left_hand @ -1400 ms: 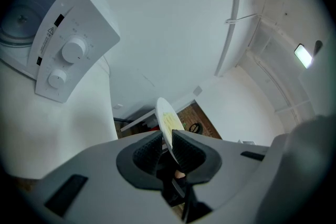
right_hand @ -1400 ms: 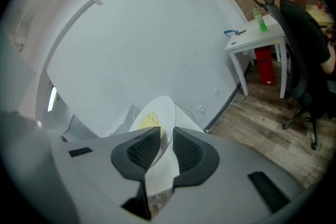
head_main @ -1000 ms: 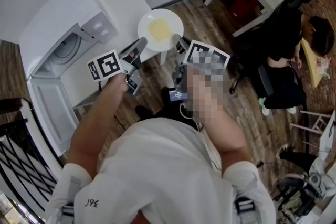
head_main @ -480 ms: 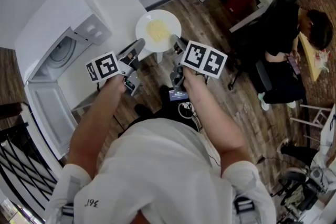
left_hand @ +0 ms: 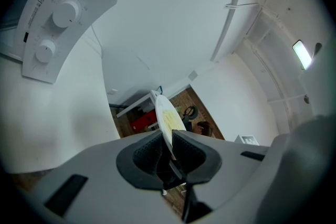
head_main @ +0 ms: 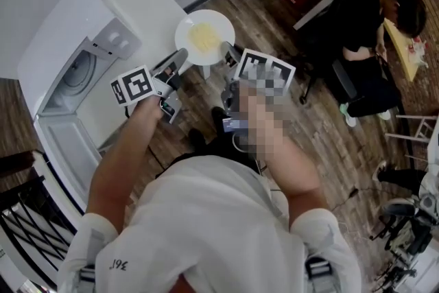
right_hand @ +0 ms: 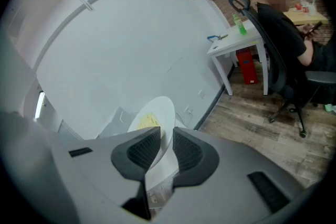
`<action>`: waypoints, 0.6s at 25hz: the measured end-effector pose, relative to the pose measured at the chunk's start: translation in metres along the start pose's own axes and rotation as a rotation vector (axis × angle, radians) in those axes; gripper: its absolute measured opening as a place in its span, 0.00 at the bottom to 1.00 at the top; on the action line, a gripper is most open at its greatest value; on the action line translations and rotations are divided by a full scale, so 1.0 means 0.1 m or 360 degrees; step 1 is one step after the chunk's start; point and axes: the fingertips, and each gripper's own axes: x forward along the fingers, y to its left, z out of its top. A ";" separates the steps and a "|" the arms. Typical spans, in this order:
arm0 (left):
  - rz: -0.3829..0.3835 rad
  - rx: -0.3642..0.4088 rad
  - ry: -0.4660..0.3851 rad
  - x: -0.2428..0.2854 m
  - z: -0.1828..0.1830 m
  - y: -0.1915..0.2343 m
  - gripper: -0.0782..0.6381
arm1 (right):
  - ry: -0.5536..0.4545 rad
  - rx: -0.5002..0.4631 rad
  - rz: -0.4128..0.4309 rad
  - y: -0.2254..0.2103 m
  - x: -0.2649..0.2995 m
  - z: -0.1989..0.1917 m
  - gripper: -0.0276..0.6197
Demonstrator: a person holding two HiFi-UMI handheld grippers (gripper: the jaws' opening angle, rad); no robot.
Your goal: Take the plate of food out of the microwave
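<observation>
Wooden floor (head_main: 322,141) fills the head view. At the left sits the white microwave (head_main: 58,27), its door (head_main: 65,147) swung wide open, cavity showing. Its control panel (left_hand: 55,23) with two round knobs looms at the upper left of the left gripper view. Far back, a person sits in a black office chair (right_hand: 273,60) beside a white desk (right_hand: 236,42).

And there's the plate (head_main: 204,38)! It is clear of the microwave and held up in the air over the floor, just off the corner of the white cabinet (head_main: 147,0), between the two grippers. The left gripper (left_hand: 167,139) has its jaws narrowed onto the plate's near-left rim, pads pressing either face of the edge. The right gripper (right_hand: 167,144) matches it on the opposite rim, jaws pinched close with the white edge running up between them.

The yellow food (head_main: 204,38) sits heaped in the plate's middle; it could be noodles, though it's too small to be sure.
</observation>
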 end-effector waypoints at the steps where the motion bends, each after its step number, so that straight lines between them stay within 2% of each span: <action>1: -0.0008 0.0001 0.0015 -0.02 -0.03 0.00 0.19 | -0.0009 0.0003 -0.0012 0.00 -0.03 -0.04 0.16; 6: 0.0057 0.0073 0.0086 -0.16 -0.13 0.02 0.19 | -0.0044 0.0030 -0.0052 0.00 -0.17 -0.16 0.16; 10: 0.0062 0.0089 0.0101 -0.20 -0.19 -0.04 0.19 | -0.0043 0.0048 -0.0056 -0.01 -0.26 -0.20 0.16; 15: 0.0016 0.0033 0.0074 -0.13 -0.19 -0.06 0.19 | -0.0029 0.0030 -0.0049 -0.03 -0.23 -0.15 0.16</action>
